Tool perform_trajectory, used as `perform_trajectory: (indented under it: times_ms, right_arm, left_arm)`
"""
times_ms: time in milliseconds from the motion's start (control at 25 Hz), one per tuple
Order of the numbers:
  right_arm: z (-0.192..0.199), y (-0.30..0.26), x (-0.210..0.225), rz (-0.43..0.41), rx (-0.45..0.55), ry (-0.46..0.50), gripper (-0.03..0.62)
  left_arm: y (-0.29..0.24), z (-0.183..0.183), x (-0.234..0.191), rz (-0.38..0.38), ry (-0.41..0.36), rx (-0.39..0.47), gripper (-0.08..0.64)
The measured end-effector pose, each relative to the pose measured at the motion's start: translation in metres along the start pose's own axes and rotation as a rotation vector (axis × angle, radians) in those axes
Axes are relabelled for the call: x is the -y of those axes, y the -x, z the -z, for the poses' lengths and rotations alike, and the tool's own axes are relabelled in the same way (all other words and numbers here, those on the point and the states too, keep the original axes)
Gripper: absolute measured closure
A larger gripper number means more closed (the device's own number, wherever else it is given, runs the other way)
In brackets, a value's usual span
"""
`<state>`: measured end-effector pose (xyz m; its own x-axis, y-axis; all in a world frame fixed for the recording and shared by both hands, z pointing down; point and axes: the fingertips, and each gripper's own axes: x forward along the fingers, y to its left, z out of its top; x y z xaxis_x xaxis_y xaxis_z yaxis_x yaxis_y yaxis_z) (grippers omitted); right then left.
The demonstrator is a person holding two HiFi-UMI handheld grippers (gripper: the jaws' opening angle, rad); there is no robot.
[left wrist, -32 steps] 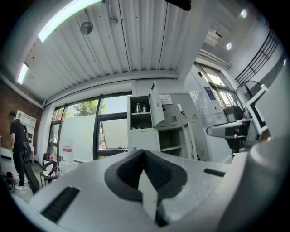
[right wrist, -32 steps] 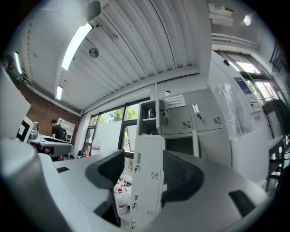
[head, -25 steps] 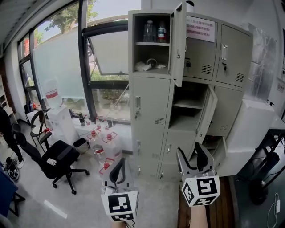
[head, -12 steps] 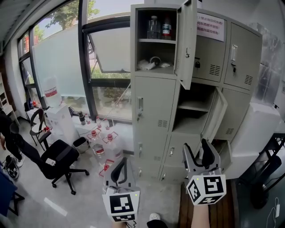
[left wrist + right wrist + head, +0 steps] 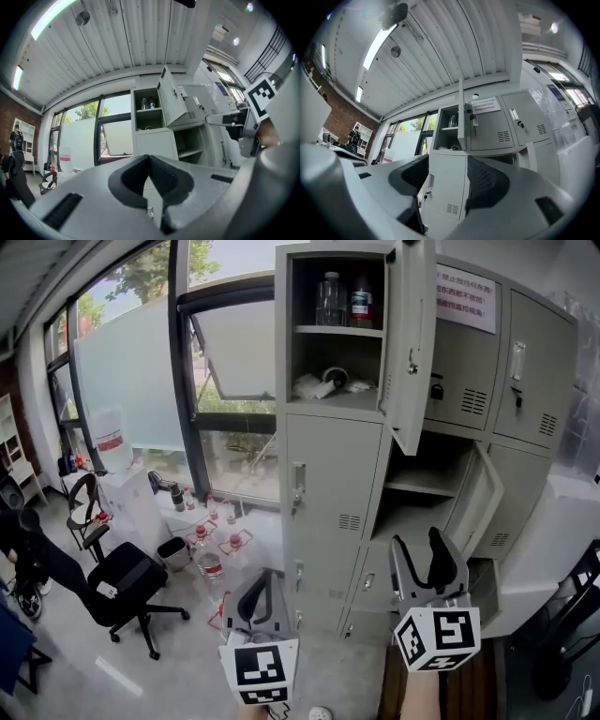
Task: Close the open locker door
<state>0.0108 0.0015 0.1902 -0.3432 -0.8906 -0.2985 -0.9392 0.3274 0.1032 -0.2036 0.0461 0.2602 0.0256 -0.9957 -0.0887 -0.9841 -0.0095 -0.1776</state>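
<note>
The grey locker bank (image 5: 337, 484) stands ahead of me. Its top-left compartment is open; that door (image 5: 412, 343) swings out to the right, and bottles (image 5: 342, 298) stand on the upper shelf inside. A second door (image 5: 478, 498) in the middle row also hangs open. My left gripper (image 5: 255, 596) is low in the head view, shut with nothing between the pads (image 5: 140, 171). My right gripper (image 5: 422, 557) is open and empty, held below the lower open door. The right gripper view shows the upper door (image 5: 461, 110) edge-on. Neither gripper touches a door.
A black office chair (image 5: 127, 577) stands at the left, with water bottles (image 5: 211, 549) on the floor by the window (image 5: 230, 381). A water jug (image 5: 112, 442) sits on a white unit. A white cabinet (image 5: 553, 540) stands to the right of the lockers. A person (image 5: 19, 554) is at the far left.
The lockers have grown larger and shifted right in the head view as I came closer. Both grippers keep their places and their jaws unchanged.
</note>
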Motion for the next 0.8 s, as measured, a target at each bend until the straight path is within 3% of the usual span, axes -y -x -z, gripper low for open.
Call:
perform_trajectory:
  times_ms: [400, 800]
  right_arm:
    - [-0.023, -0.083, 0.026, -0.014, 0.104, 0.024, 0.33]
    - [-0.042, -0.12, 0.029, -0.028, 0.186, 0.039, 0.33]
  left_arm:
    - [-0.079, -0.016, -0.003, -0.033, -0.022, 0.027, 0.558]
    - [-0.122, -0.018, -0.001, -0.035, -0.009, 0.026, 0.558]
